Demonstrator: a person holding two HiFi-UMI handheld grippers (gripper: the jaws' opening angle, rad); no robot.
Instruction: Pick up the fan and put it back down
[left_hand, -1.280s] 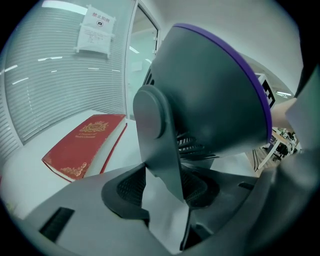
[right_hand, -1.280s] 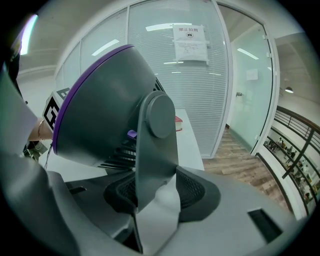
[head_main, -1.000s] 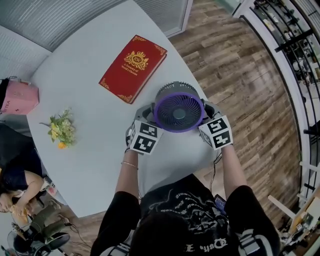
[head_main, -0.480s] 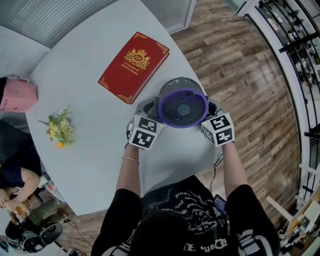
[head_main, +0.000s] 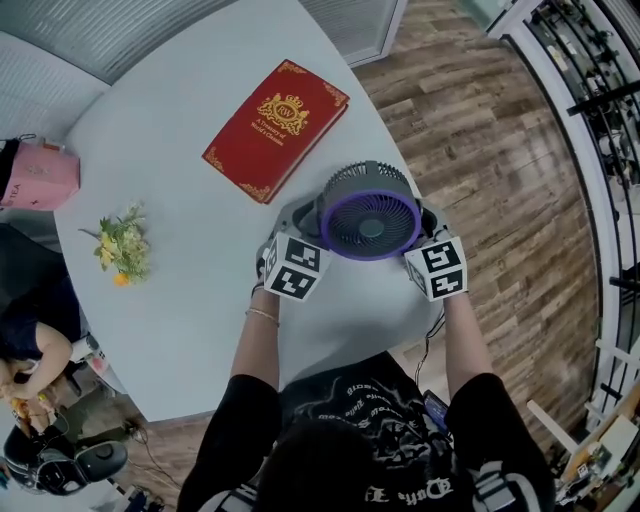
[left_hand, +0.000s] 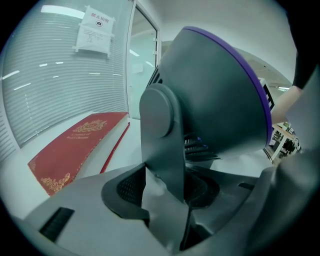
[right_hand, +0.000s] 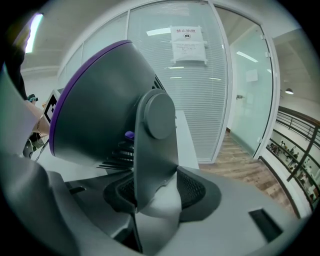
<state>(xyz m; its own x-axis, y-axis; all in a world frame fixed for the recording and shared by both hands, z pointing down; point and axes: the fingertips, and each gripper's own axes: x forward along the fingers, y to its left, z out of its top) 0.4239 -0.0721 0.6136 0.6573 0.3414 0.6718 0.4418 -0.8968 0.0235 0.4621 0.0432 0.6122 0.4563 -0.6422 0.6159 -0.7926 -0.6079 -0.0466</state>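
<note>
At the tabletop's (head_main: 180, 250) near right edge: fan (head_main: 370, 212), upright, its grille tilted up.
Left gripper (head_main: 298, 218): clamped on the fan's left support arm (left_hand: 162, 145).
Right gripper (head_main: 427, 215): clamped on the right support arm (right_hand: 152, 150).
Change: hardly any (both holds unchanged, fan barely shifted); the pick-up looks just secured.

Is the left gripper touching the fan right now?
Touching. The left gripper view shows the left gripper closed on the fan: the fan's side support sits between the jaws, and both press against it.
</note>
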